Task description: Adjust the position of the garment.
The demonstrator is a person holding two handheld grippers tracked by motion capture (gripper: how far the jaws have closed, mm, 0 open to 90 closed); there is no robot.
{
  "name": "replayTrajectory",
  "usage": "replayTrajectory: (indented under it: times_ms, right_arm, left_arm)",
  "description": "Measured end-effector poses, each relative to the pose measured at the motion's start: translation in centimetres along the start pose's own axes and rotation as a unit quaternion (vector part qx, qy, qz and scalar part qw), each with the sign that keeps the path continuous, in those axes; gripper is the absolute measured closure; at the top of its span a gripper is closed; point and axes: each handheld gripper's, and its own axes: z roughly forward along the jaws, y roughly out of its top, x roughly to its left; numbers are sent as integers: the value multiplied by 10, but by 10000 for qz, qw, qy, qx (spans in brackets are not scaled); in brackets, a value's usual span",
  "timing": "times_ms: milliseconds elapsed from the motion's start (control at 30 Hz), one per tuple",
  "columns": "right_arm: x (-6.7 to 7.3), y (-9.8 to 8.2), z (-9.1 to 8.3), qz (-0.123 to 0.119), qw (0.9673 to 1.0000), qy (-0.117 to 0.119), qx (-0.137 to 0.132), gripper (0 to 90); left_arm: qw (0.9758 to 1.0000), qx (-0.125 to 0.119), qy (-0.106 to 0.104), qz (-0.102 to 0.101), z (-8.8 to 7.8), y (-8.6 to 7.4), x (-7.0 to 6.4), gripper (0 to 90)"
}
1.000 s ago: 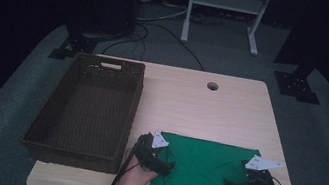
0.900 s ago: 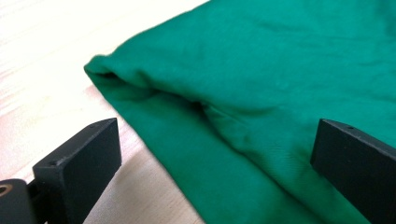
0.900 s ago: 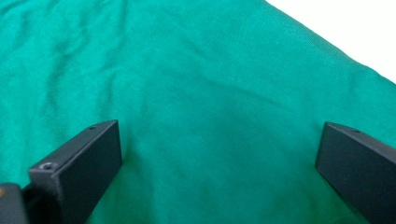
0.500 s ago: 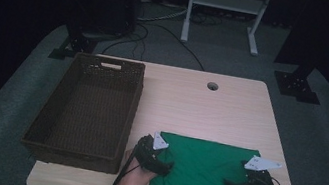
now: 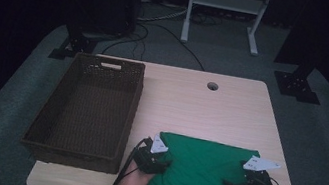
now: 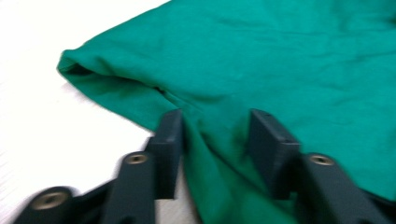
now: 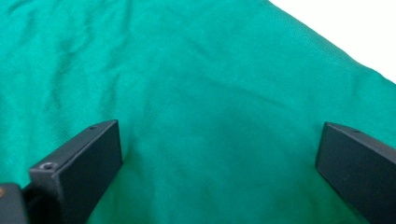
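I count one green cloth (image 5: 205, 173), lying flat at the near edge of the light wooden surface (image 5: 200, 108), and one dark woven basket (image 5: 86, 110) standing on the left half of that surface, just beside the cloth's left edge but apart from it. I have two tools on the job, one in each hand, each topped with one grey three-cornered plate. My left tool (image 6: 215, 149) sits at the cloth's left edge; its jaws have just been closing, and in the left gripper view a raised fold of the green cloth stands between them, the left pad (image 6: 170, 140) against the fabric, though I can't tell if both pads press it firmly yet. My right tool (image 7: 219, 158) is over the cloth's right part, near its right edge, with the jaws spread wide and flat green fabric lying between them, nothing pinched. In the high view the left tool (image 5: 151, 159) and the right tool (image 5: 251, 183) are well apart, one at each side of the cloth. I see one round hole (image 5: 212, 86) in the surface near its far edge
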Motion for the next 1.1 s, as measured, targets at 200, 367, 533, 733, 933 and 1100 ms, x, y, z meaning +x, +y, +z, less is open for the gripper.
replayTrajectory:
  times_ms: [200, 367, 533, 733, 933, 1100]
  right_arm:
    - [1, 0, 0, -6, 10000, 6, 1, 0]
    - [2, 1, 0, -13, 10000, -24, -3, 0]
    - [7, 5, 3, -39, 10000, -48, 67, 0]
    - [14, 13, 6, -213, 9997, -32, 114, 0]
    - [13, 31, 9, -326, 9994, 105, 74, 0]
    - [11, 46, 12, -349, 9992, 199, -17, 0]
  left_arm:
    - [9993, 57, -371, -86, 0, 1, 2, 816]
    - [9994, 127, -324, -56, -2, 1, 1, 832]
    - [9993, 162, -330, -88, -9, -4, 3, 832]
    - [9993, 151, -288, -163, -15, -9, 7, 832]
    - [9994, 159, -231, -220, -19, -12, 10, 832]
    - [9994, 154, -193, -223, -20, -13, 9, 831]
